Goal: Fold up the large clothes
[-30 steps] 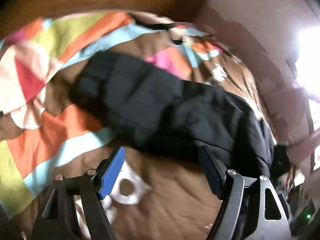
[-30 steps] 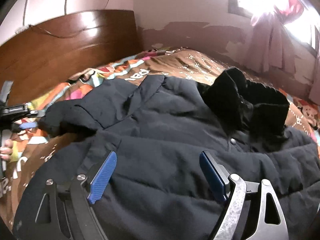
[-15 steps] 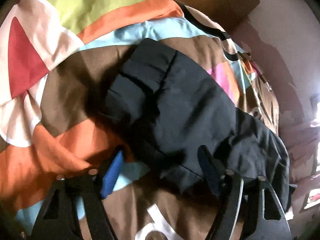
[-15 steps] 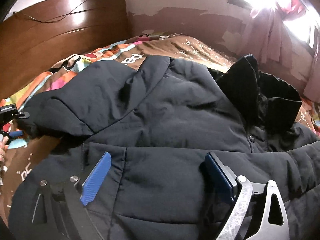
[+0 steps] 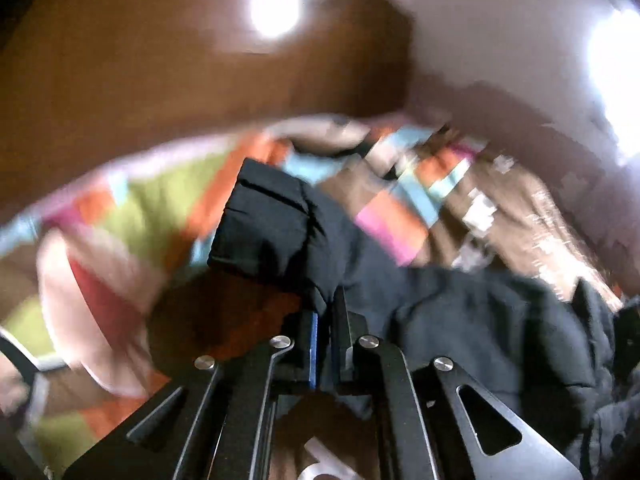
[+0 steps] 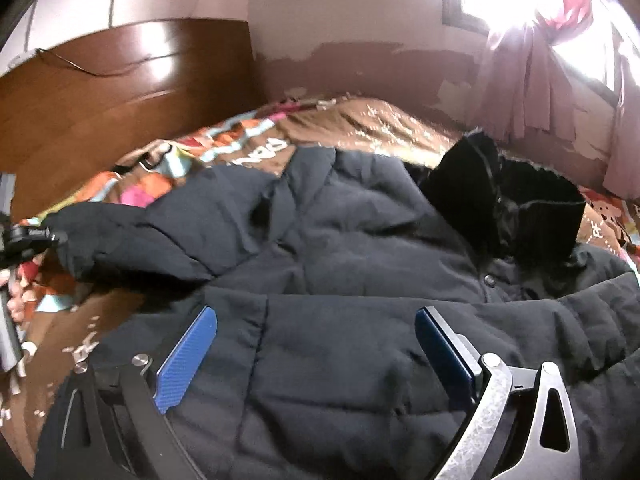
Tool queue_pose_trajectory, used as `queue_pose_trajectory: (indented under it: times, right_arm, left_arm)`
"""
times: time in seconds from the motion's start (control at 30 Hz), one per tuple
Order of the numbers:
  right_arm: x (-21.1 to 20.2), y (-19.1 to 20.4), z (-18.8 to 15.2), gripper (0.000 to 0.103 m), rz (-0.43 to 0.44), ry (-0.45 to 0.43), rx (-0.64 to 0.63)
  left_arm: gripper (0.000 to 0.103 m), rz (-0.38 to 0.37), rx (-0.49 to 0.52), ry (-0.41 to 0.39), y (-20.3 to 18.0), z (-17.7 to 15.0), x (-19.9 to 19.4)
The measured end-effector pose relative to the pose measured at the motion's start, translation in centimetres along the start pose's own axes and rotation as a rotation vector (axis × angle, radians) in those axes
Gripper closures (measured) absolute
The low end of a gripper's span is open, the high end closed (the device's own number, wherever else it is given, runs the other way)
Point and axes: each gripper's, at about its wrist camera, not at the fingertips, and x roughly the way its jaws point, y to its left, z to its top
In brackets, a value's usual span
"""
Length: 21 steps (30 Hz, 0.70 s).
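Observation:
A large dark padded jacket [image 6: 352,264] with a black furry hood [image 6: 504,196] lies spread on the bed. My left gripper [image 5: 325,320] is shut on the jacket's sleeve [image 5: 276,232] near the cuff and holds it lifted off the bedspread. It also shows at the left edge of the right wrist view [image 6: 32,236], gripping the sleeve end [image 6: 116,240]. My right gripper [image 6: 316,336] is open and empty, low over the jacket's body, its blue pads on either side of the fabric.
A colourful patchwork bedspread [image 5: 140,216] covers the bed [image 6: 360,124]. A wooden headboard [image 6: 120,88] stands behind it. A window with pink curtains [image 6: 532,64] is at the right. The left wrist view is blurred.
My left gripper has closed on the sleeve and lifted it, swinging the view up toward the headboard. My right gripper has stayed open over the jacket, shifting only slightly.

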Motion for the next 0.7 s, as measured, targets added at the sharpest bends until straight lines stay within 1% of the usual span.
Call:
queue_pose_trajectory:
  times: [0.1,0.13,0.2,0.27,0.3,0.37,0.47,0.57,0.7]
  right_arm:
    - [-1.5,-1.0,0.0,0.003,0.021,-0.001,0.013]
    - [-1.9,-1.5,-0.1,0.003,0.024,0.000,0.026]
    - [-2.8,-2.5,-0.2,0.003,0.036,-0.004,0.053]
    - [-3.9,-3.9,-0.6,0.003,0.044,-0.010,0.086]
    - [-4.4,-4.6,-0.8,0.003,0.045,-0.015,0.100]
    - [-5.1,-5.8,-1.0,0.003,0.045,-0.023,0.123]
    - [-6.3,-8.0,-1.3,0.003,0.045,-0.037,0.165]
    - [-7.7,-10.5,-1.6,0.003,0.056,-0.056,0.213]
    - [-9.8,-13.5,-2.1,0.003,0.059,-0.089,0.269]
  left_arm:
    - [0.100,-0.045,0.087,-0.131,-2.5,1.1,-4.8]
    - [0.100,-0.055,0.105,-0.155,-3.0,1.3,-5.6]
    - [0.100,-0.103,0.158,-0.225,-4.8,1.4,-8.9]
    - [0.100,-0.135,0.203,-0.255,-7.0,1.8,-10.3]
    - [0.100,-0.170,0.231,-0.279,-8.3,1.6,-11.8]
    - [0.100,-0.215,0.268,-0.301,-10.4,1.7,-12.8]
    - [0.100,-0.303,0.335,-0.326,-14.0,0.7,-14.9]
    - [0.100,-0.396,0.424,-0.311,-18.2,-1.3,-16.5]
    - [0.100,-0.487,0.531,-0.272,-23.0,-4.3,-17.1]
